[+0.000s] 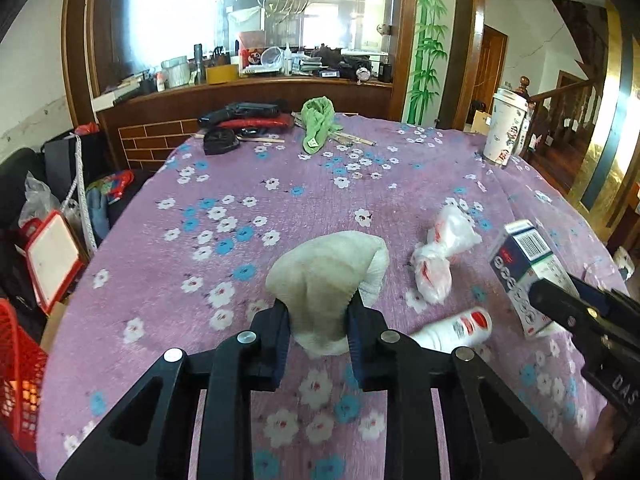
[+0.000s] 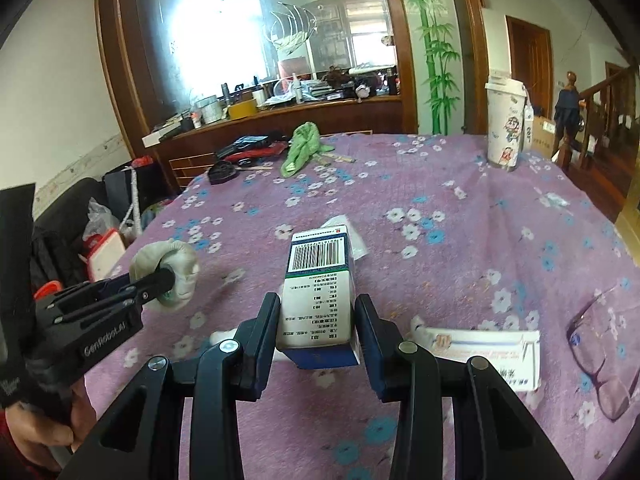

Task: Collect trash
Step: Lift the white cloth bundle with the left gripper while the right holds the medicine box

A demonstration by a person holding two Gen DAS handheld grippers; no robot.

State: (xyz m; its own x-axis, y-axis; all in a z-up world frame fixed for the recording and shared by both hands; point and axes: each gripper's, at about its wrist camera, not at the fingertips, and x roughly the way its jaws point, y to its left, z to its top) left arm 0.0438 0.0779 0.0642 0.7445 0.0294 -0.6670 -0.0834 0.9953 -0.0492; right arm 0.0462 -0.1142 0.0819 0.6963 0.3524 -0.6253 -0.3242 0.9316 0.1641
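Note:
My left gripper (image 1: 318, 320) is shut on a rolled dirty white sock (image 1: 332, 272) and holds it above the purple flowered tablecloth (image 1: 240, 208). The sock also shows in the right wrist view (image 2: 176, 276), held at the left. My right gripper (image 2: 318, 320) is shut on a white and blue medicine box (image 2: 318, 292) with a barcode on top. The box and gripper also show in the left wrist view (image 1: 528, 268) at the right. A knotted white plastic bag (image 1: 440, 256) and a white tube (image 1: 460, 330) lie on the cloth between the grippers.
A tall paper cup (image 2: 505, 124) stands at the far right. A green rag (image 1: 318, 120), black items (image 1: 240, 114) and chopsticks lie at the far edge. A flat white packet (image 2: 484, 352) and eyeglasses (image 2: 600, 352) lie right. A red basket (image 1: 18, 372) stands off the table's left.

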